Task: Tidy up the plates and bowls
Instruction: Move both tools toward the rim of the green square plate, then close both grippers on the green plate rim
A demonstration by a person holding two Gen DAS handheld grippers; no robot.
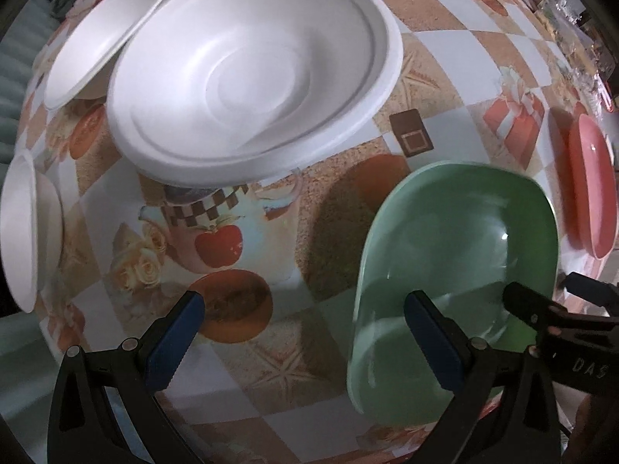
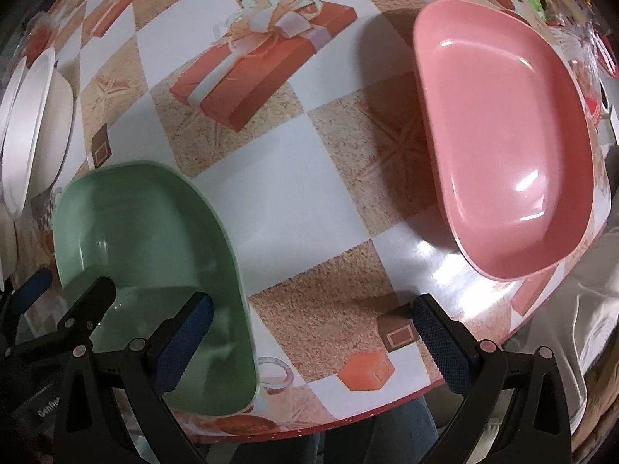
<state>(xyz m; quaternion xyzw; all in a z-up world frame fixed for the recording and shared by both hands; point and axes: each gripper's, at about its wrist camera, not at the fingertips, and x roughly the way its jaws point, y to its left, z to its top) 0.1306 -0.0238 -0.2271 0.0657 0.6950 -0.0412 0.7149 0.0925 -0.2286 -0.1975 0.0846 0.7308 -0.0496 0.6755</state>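
Along the counter's (image 2: pixel 286 193) left edge sit the white foam pieces: one small bowl (image 1: pixel 23 228) at the far left, another small plate or bowl (image 1: pixel 104 34) toward the far-left corner with its rim tucked under a large white bowl (image 1: pixel 251 73), so three white pieces in view, though the large one may be a nested stack. Mid-counter, close to the near edge, lies the one green dish (image 1: pixel 456 270); toward the right edge lies the one pink dish (image 2: pixel 506 135), well apart from it. The left gripper (image 1: pixel 305 344) is spread wide, its right finger over the green dish's rim, pinching nothing; the right gripper (image 2: pixel 313 340) is likewise spread, holding nothing, its left finger over the same dish. The likely step is taking the green dish: better to let one gripper straddle the rim squarely, close firmly, and lift level so it nests cleanly with the pink one.
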